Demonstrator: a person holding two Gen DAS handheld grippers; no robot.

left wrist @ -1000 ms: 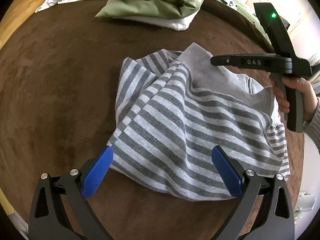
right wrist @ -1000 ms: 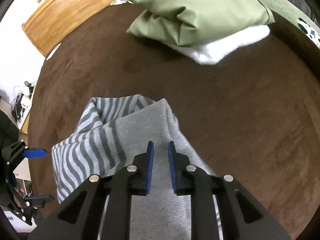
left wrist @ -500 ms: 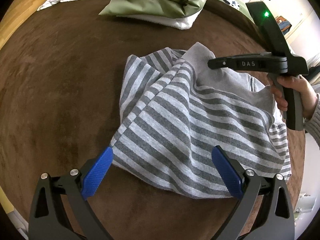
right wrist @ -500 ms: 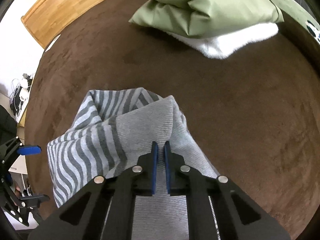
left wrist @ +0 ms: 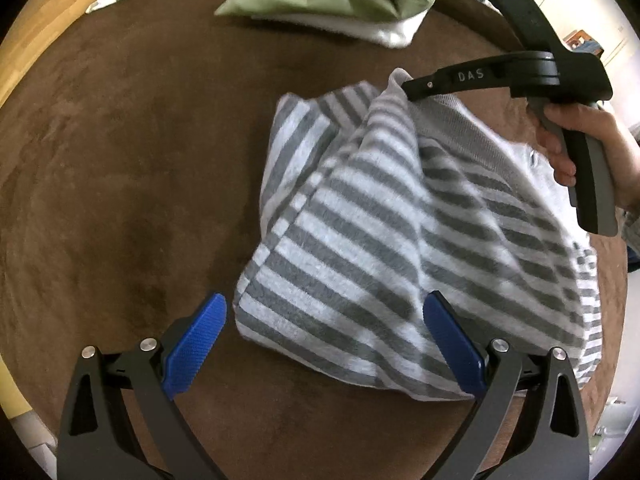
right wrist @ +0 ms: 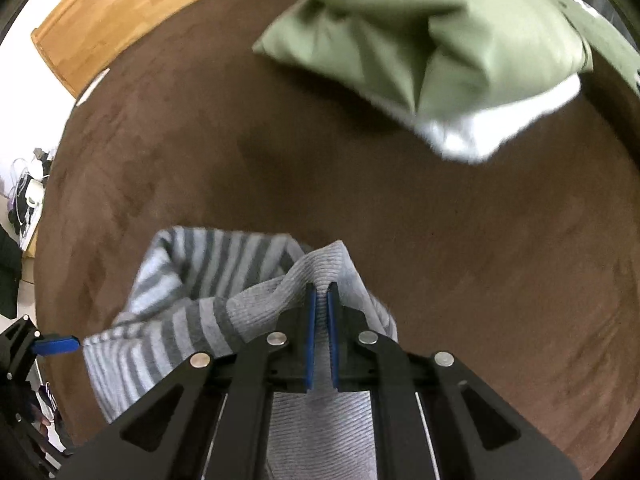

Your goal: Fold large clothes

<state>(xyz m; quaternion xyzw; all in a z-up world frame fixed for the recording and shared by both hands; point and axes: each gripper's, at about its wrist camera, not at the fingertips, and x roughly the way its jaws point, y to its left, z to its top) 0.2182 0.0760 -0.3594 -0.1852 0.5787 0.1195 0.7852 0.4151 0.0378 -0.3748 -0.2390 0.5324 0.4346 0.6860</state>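
Sweater (left wrist: 400, 232) hem pinched by right gripper (right wrist: 321, 300).

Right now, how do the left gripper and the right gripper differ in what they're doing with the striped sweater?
The left gripper has its jaws spread wide, holding nothing; the right gripper is shut on the striped sweater, pinching its plain grey ribbed band. The left frames the sweater's near striped corner; the right is at the far edge. Both have blue pads and black frames and point steeply down at the brown surface.

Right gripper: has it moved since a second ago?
Yes. The right gripper, shut on the striped sweater's grey band, has carried it toward the green pillow, which looms nearer.
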